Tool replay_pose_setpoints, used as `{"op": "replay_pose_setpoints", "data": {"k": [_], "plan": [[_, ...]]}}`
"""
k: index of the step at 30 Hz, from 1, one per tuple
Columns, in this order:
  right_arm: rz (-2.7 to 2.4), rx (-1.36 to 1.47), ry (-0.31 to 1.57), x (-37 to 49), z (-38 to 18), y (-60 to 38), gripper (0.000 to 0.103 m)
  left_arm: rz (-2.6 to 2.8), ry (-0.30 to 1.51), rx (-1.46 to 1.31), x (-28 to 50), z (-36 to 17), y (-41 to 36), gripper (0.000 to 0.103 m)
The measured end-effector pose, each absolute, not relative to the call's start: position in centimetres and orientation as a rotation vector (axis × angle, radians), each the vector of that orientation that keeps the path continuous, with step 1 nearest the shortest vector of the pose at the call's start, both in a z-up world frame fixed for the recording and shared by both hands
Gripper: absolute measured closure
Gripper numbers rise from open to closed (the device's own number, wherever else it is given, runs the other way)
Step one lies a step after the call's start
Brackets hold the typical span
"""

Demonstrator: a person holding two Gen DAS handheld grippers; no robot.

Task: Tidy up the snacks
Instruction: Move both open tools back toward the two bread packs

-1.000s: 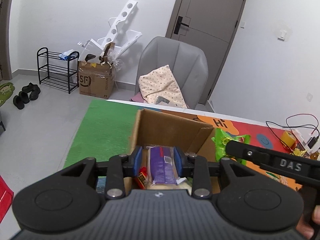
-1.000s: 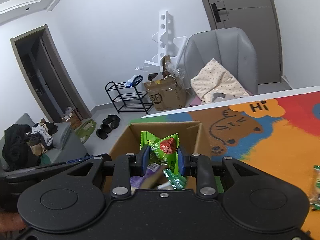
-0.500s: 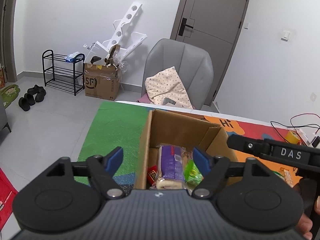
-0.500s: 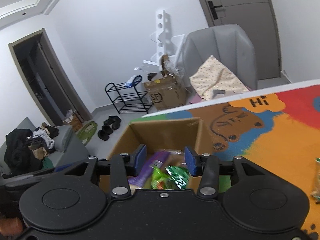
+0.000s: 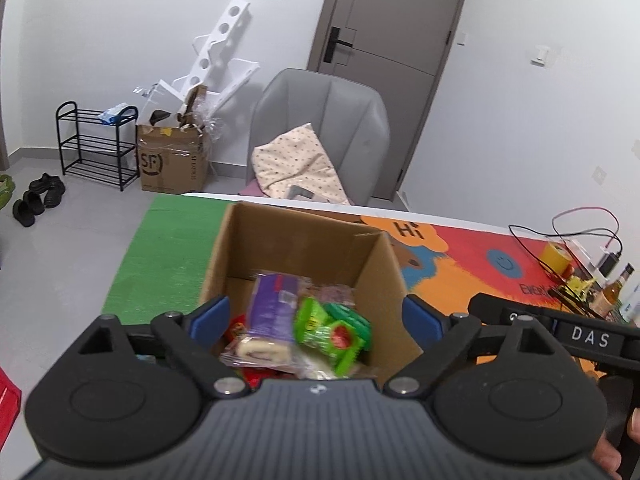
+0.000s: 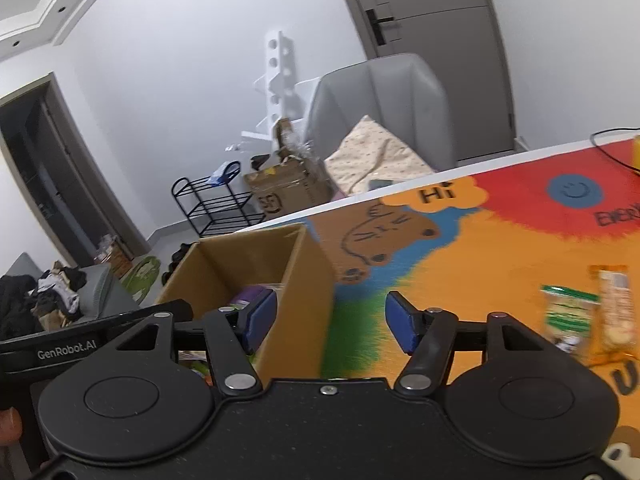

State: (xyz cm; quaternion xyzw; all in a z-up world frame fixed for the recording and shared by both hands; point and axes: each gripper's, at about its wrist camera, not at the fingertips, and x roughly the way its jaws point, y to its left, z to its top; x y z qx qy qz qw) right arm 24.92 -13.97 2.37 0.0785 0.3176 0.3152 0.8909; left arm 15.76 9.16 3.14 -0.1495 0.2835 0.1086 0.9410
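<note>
An open cardboard box (image 5: 280,240) stands on the colourful mat and holds several snacks, among them a purple packet (image 5: 270,308) and a green packet (image 5: 324,328). My left gripper (image 5: 316,318) hangs above the box, its jaws opening wide with nothing pressed between them. In the right wrist view the box (image 6: 296,292) sits to the left. My right gripper (image 6: 332,320) is over the box's right wall and the mat, jaws opening and empty. A green snack bag (image 6: 568,316) and an orange snack bag (image 6: 616,312) lie on the mat at the right.
The table's far edge (image 5: 320,205) runs behind the box, with a grey chair (image 5: 320,128) beyond it. Cables, a yellow tape roll (image 5: 556,256) and a bottle (image 5: 614,290) crowd the table's right end. A hand (image 5: 616,452) holds the other gripper at lower right.
The left gripper let go of the purple packet, the right let go of the green packet; both now lie in the box. Both jaws opened. The right gripper swung to the right, off the box.
</note>
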Motion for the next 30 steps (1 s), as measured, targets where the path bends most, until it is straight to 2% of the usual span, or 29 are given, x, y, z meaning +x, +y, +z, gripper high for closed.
{"op": "replay_pose_setpoints", "data": {"k": [5, 8, 25, 30], "plan": [[0.61, 0.176, 0.651, 24.9, 2.2, -16.8, 0.031, 0.181, 0.591, -0.287, 16.4, 3.2, 7.1, 0.009], [0.587, 0.18, 0.648, 24.9, 2.0, -18.3, 0.031, 0.161, 0.598, -0.279, 16.6, 3.0, 5.9, 0.009], [0.447, 0.243, 0.64, 26.0, 0.8, -26.3, 0.031, 0.043, 0.617, -0.241, 19.4, 2.8, -0.7, 0.009], [0.417, 0.256, 0.648, 26.5, 0.2, -28.0, 0.038, 0.007, 0.63, -0.229, 20.7, 2.4, -2.7, 0.009]]}}
